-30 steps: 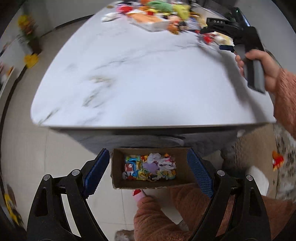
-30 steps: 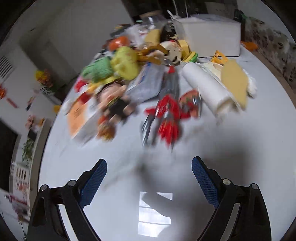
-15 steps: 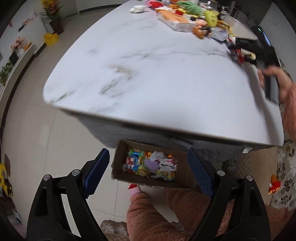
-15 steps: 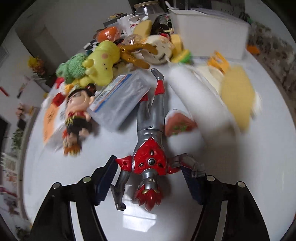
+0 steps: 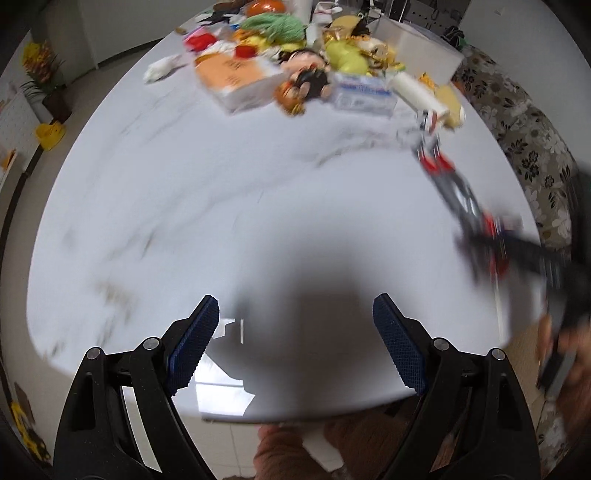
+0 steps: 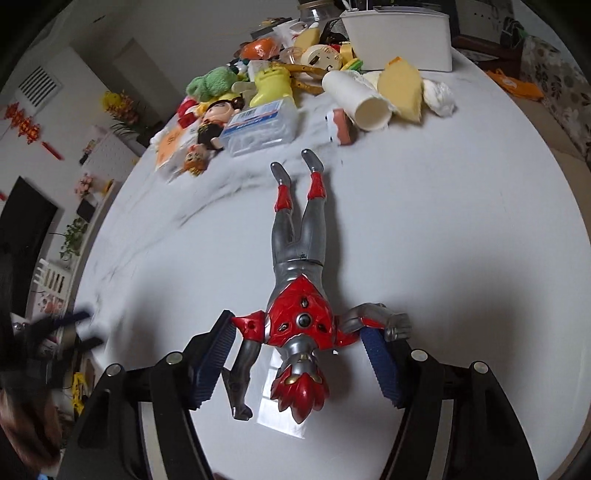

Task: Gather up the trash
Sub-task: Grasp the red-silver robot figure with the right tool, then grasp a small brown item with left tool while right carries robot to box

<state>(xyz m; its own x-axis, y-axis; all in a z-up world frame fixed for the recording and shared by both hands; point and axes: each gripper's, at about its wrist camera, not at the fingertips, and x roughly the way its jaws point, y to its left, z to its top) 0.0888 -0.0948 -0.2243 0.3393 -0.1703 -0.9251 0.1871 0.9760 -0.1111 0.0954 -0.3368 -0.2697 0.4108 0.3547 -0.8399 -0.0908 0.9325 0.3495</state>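
Here, item one: right gripper (image 6: 297, 354), fingers (image 6: 212, 363) narrowed onto a red-and-silver action figure (image 6: 301, 280). The blue pads press its shoulders from either side. The figure lies on its back on the white marble worktop (image 6: 461, 229), head toward the camera, legs pointing away to the far clutter. One silver arm hangs down past the left pad; the other rests over the right pad. In the left wrist view the same figure (image 5: 454, 188) shows blurred near the right edge of the worktop (image 5: 184, 192), with the right gripper (image 5: 495, 240) a dark smear over it.

Item two: left gripper (image 5: 295, 343), fingers (image 5: 194, 345) spread wide, nothing between them, poised above the near edge of the worktop. Its shadow falls on the marble ahead.

Item three: far-end pile, well apart from the figure.
- clear plastic box with blue label (image 6: 260, 127)
- white paper roll (image 6: 358, 99), lying on its side, open end toward the camera
- yellow plush toy (image 6: 271, 85)
- green plush toy (image 6: 212, 83)
- small doll with black hair (image 6: 214, 122), beside the plastic box
- orange-printed flat pack (image 6: 170, 144)
- white rectangular bin (image 6: 399, 35), at the back
- crumpled white tissue (image 6: 437, 98), right of the roll

Item four: floral-patterned sofa (image 5: 517, 122), beyond the worktop's right side.
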